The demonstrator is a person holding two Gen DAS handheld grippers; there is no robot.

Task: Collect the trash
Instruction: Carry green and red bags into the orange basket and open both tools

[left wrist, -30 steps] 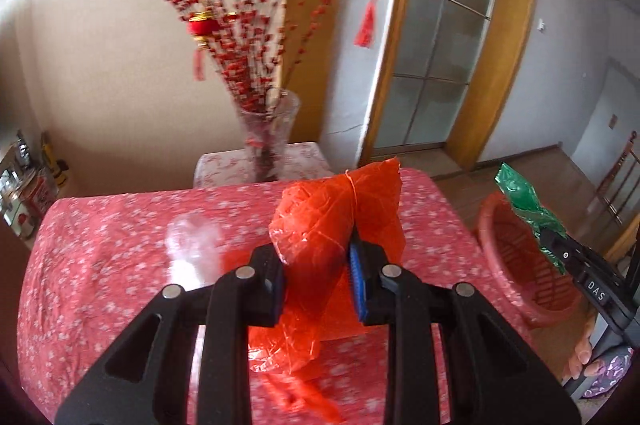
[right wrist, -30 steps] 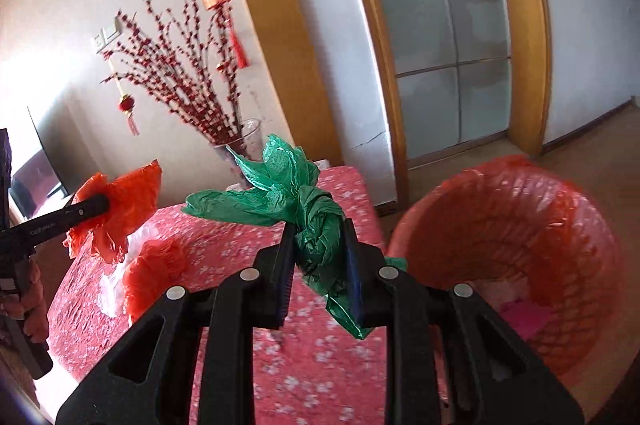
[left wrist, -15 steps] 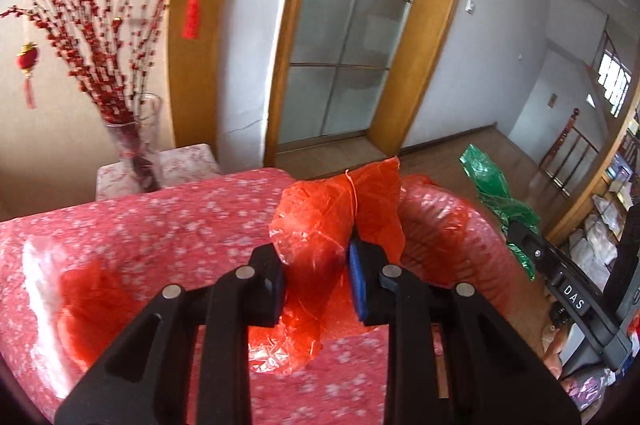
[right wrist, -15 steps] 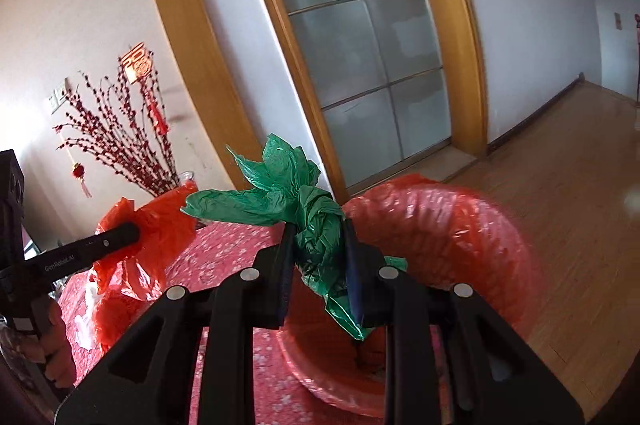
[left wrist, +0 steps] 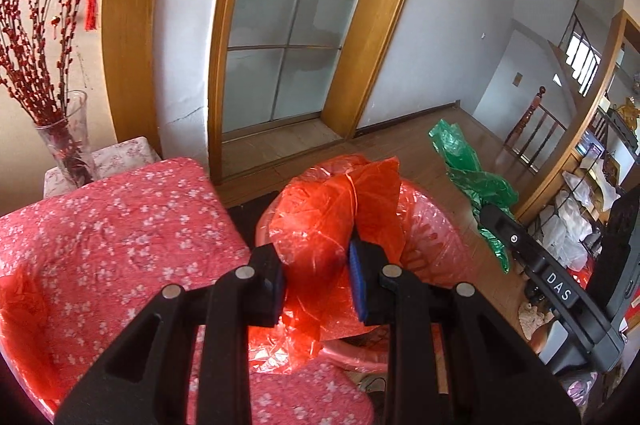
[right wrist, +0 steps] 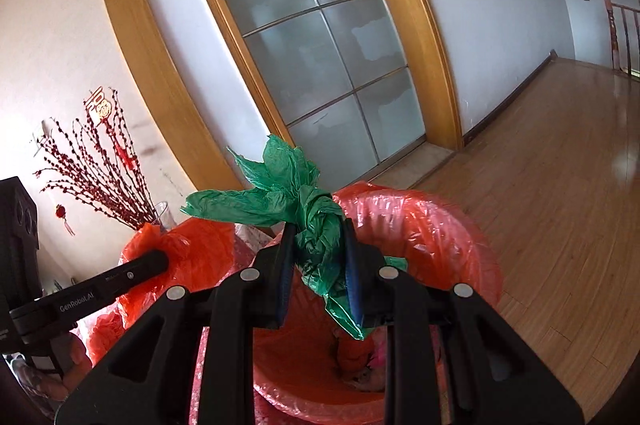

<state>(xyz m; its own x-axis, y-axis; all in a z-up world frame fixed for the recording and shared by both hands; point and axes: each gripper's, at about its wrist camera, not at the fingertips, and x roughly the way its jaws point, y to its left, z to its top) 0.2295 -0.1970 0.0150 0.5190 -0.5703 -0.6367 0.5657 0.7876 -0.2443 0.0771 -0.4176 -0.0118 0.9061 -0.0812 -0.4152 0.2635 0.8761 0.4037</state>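
My left gripper (left wrist: pixel 316 285) is shut on a crumpled red plastic bag (left wrist: pixel 332 209) and holds it over the near rim of a red trash basket (left wrist: pixel 432 237) lined with red plastic. My right gripper (right wrist: pixel 318 281) is shut on a knotted green plastic bag (right wrist: pixel 304 209) and holds it above the same basket (right wrist: pixel 440 225), which has some trash at its bottom. The green bag also shows in the left wrist view (left wrist: pixel 472 177), and the red bag in the right wrist view (right wrist: pixel 192 257).
A table with a red flowered cloth (left wrist: pixel 120 225) stands left of the basket, with another red bag (left wrist: pixel 20 309) at its left edge. A glass vase of red branches (left wrist: pixel 68 141) stands behind it. A sliding glass door (left wrist: pixel 288 25) and wooden floor (right wrist: pixel 560 165) lie beyond.
Both grippers have swung right from the table to the basket, each still holding its bag. The basket now sits right under them.
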